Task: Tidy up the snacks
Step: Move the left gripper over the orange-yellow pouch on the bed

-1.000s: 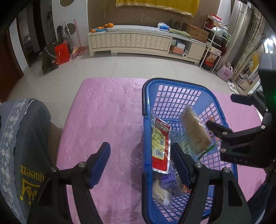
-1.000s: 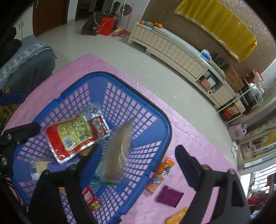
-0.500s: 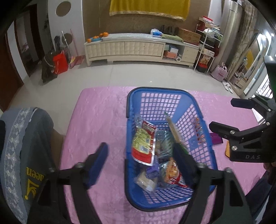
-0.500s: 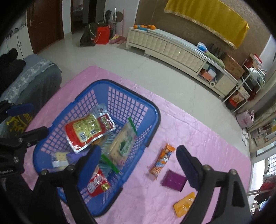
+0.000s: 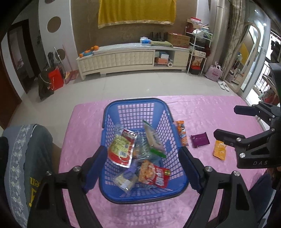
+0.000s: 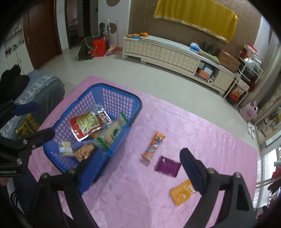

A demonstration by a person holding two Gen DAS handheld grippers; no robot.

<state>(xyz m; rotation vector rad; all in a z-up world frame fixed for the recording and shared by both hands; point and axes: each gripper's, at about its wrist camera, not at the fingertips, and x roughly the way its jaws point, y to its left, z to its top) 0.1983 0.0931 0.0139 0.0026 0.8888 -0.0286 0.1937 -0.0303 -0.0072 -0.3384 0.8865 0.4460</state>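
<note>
The basket [image 5: 135, 105] is blue with a lattice of square holes, and the worktop [image 6: 158, 201] under it is pink with a faint crinkled sheen. Inside lie a red-and-yellow pouch [image 5: 122, 149], a clear cracker pack with green edges [image 5: 153, 140] and a red-and-orange bag [image 5: 154, 174]; outside lie an orange-and-blue bar [image 6: 153, 146], a purple packet [image 6: 167, 166] and an orange sachet [image 6: 182, 192]. The black grippers carry blue fingers [image 5: 188, 168], and the wall cloth [image 5: 137, 11] is yellow with gold trim.

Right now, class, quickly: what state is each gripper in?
Left gripper: open, holding nothing, above the blue plastic basket.
Right gripper: open, holding nothing, above the pink tablecloth.
</note>
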